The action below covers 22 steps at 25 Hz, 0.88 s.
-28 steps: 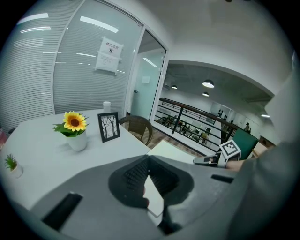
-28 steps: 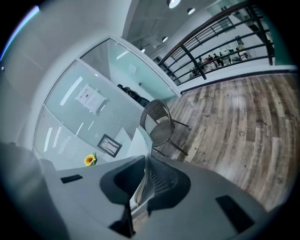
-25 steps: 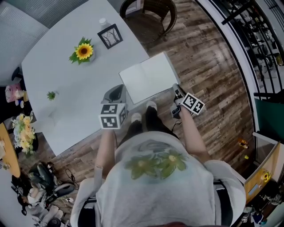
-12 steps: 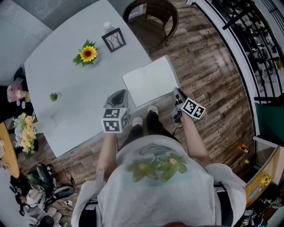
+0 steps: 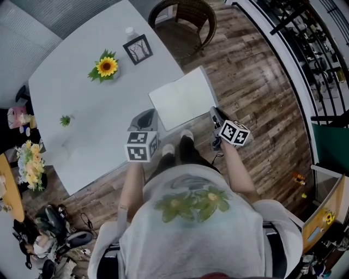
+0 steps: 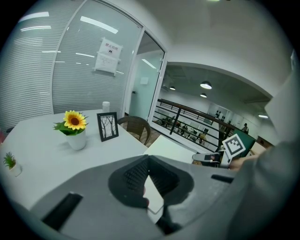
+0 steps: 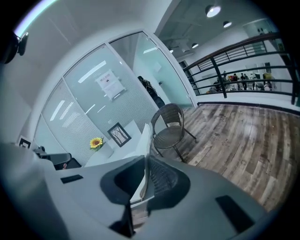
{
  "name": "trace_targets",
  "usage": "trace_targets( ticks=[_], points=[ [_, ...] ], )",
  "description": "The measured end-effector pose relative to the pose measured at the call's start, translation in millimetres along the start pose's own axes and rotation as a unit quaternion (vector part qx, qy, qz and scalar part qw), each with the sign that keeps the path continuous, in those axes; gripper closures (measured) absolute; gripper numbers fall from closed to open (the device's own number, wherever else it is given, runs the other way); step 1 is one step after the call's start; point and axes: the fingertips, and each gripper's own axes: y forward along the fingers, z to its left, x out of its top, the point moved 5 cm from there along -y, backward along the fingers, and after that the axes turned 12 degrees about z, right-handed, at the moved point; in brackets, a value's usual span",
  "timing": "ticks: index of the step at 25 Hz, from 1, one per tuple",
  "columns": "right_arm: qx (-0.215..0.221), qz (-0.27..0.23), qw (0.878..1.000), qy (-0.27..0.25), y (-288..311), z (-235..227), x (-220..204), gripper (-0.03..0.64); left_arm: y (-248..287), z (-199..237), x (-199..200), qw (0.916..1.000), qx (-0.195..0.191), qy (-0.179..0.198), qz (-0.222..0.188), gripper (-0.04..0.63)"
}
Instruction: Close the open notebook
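The open white notebook lies flat at the near right corner of the white table, its right edge reaching the table's edge. My right gripper is at that right edge. In the right gripper view its jaws are pinched on the thin cover edge, which stands on edge between them. My left gripper hovers over the table by the notebook's near left corner. Its jaws meet at the tips with nothing held, and the notebook lies ahead of them.
A potted sunflower, a framed picture, a small bottle and a tiny plant stand further back on the table. A wicker chair is beyond the far edge. Wooden floor and a black railing lie to the right.
My right gripper has rolled and risen slightly while keeping its hold at the notebook's right edge. The left gripper has stayed where it was.
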Motion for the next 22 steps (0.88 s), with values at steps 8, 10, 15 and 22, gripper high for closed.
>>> trace_targets(
  ticks=[8, 10, 15, 22],
  points=[
    [-0.008, 0.01, 0.999, -0.053, -3.4, 17.5, 0.5, 0.572, -1.5, -3.6, -0.8, 1.0, -0.007, 0.004, 0.0, 0.591],
    [-0.008, 0.01, 0.998, -0.062, -5.6, 20.9, 0.0, 0.572, -3.2, -5.3, -1.4, 1.0, -0.008, 0.005, 0.0, 0.591],
    [-0.01, 0.01, 0.996, -0.085, -7.9, 30.0, -2.5, 0.572, -4.8, -5.8, -4.5, 0.9999, -0.011, 0.005, -0.001, 0.591],
    [-0.009, 0.009, 0.995, -0.103, -8.5, 42.9, -5.6, 0.572, -6.9, -4.1, -6.8, 0.9999, -0.016, 0.006, -0.004, 0.591]
  ],
)
